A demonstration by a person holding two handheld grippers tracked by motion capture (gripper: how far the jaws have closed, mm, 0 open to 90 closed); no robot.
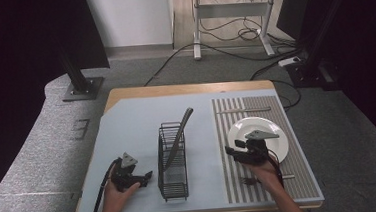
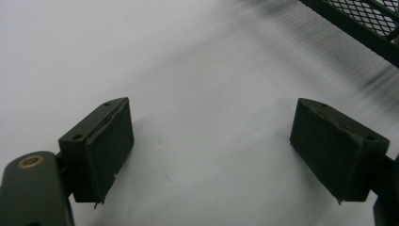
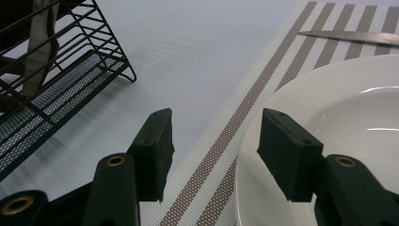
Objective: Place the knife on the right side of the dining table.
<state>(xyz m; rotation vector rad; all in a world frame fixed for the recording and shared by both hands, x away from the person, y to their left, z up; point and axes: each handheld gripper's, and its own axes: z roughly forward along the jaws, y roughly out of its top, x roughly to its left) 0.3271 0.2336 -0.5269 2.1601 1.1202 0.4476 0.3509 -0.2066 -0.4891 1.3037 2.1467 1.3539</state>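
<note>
A black wire rack [image 1: 172,162] stands in the middle of the pale mat with a grey long-handled utensil [image 1: 180,129] leaning in it. To its right a white plate [image 1: 273,132] lies on a striped placemat [image 1: 242,187]. Held in a hand, my left gripper [image 1: 146,178] hovers low just left of the rack. In the left gripper view it [image 2: 211,127] is open wide over bare mat, with the rack's corner [image 2: 367,23] at the top right. My right gripper [image 1: 233,152] sits at the plate's left rim. There it [image 3: 216,132] is open, its jaws straddling the plate's rim [image 3: 291,94] and the placemat [image 3: 244,113].
A knife [image 1: 244,110] lies across the placemat's far end, also visible as the knife [image 3: 350,37] beyond the plate. A fork [image 1: 249,181] lies near the placemat's front edge. In the right gripper view the rack [image 3: 70,80] stands at the left. Bare pale mat [image 1: 127,130] spreads left of the rack.
</note>
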